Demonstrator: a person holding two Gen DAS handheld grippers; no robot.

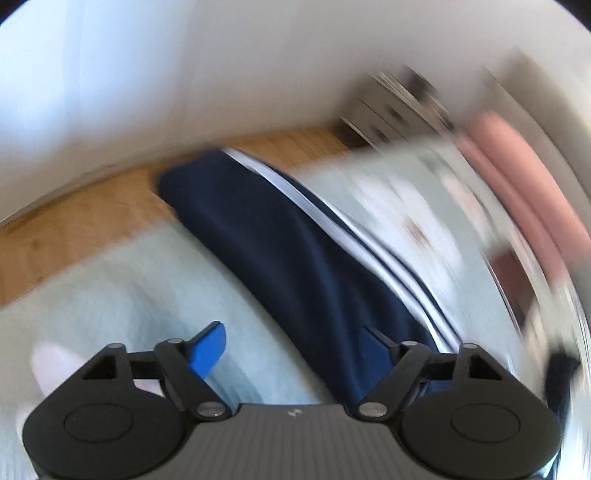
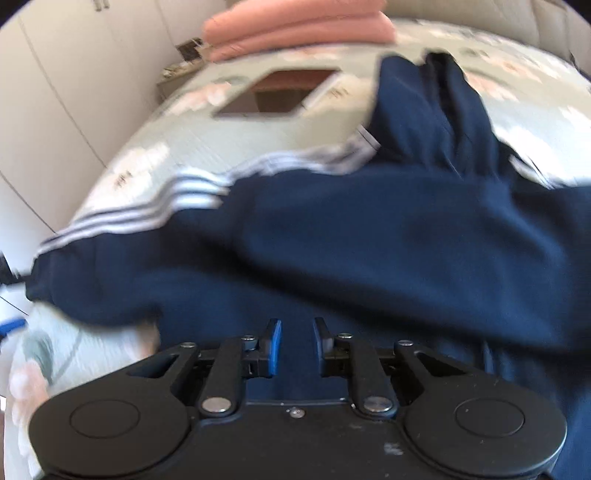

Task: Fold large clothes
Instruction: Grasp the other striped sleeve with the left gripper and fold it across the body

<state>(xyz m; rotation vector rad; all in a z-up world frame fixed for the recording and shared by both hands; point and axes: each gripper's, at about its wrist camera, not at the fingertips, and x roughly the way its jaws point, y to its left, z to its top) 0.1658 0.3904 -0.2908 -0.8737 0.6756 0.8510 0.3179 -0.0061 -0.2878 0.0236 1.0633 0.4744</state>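
Observation:
A navy garment with white side stripes lies stretched across a bed covered in pale green floral fabric. My left gripper hovers over it, open wide; its left blue pad is above the cover, the right one above the navy cloth, and nothing is pinched. In the right wrist view the same garment fills the middle, bunched and folded over. My right gripper has its jaws narrow, with navy cloth filling the gap between the pads.
Folded pink bedding is stacked at the far end of the bed cover, beside a brown rectangular patch. Wooden floor and a white wall run along the bed's side. A bedside unit stands in the corner.

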